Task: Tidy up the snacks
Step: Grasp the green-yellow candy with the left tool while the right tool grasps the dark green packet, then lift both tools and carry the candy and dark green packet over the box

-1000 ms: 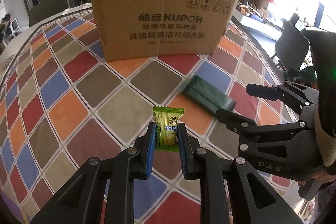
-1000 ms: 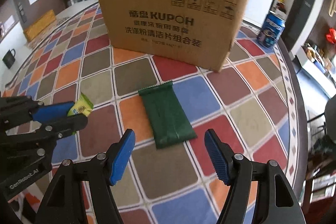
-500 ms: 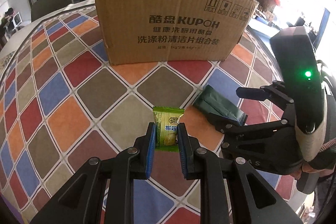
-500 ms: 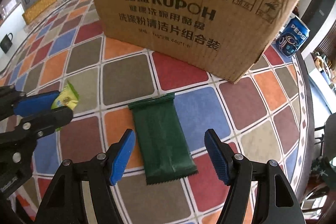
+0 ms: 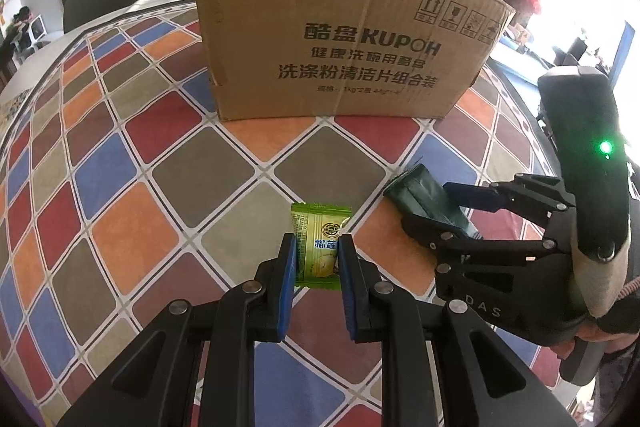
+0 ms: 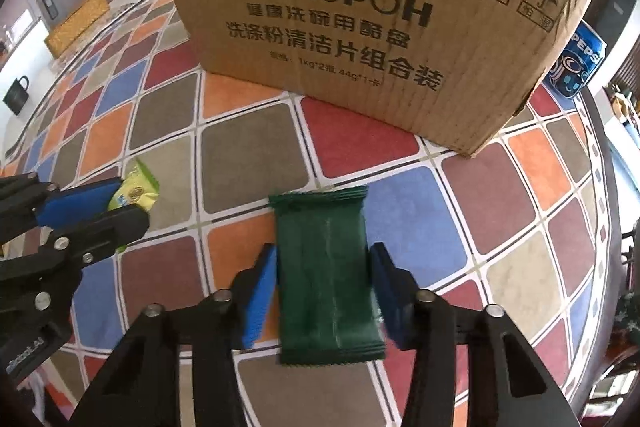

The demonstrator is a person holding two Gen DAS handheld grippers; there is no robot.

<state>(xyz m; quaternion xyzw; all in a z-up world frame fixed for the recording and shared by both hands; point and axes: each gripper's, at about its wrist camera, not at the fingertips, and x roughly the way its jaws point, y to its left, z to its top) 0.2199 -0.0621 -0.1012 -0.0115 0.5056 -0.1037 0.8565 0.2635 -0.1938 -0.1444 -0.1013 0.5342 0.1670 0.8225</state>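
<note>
Closing in on the dark green packet [image 6: 328,279] with the right gripper [image 6: 323,291]: blue fingers [image 6: 259,291] now flanking it on both sides, close to its long edges but not yet pressing, so parted and holding nothing. Meaning, by judgement, a grasp about to be made rather than made. Lying flat on the checked worktop [image 6: 248,155], that packet, its far crimped end pointing toward the cardboard box [image 6: 372,23].

Pinching the light green snack [image 5: 320,247] in the left gripper [image 5: 318,259], fingers [image 5: 287,267] clamped on its lower half, wrapper standing upright between them, apparently just above the worktop [image 5: 132,227]. Seen from the right wrist too, the same snack [image 6: 136,191] poking out of the left gripper [image 6: 120,205], off to the left of the green packet and apart from it.

Compared with half a second back: fingers of the right gripper then spread wide with the packet lying well ahead between them; now drawn in narrow and advanced along its sides, box looming larger. Compared with a full second back, both views sitting closer to the box [image 5: 340,39]. Left grip on the snack unchanged throughout.

Standing just behind the box's right corner, a blue soda can [image 6: 578,67], untouched. Likely next: squeezing the packet, then carrying both snacks toward the box's open top.
</note>
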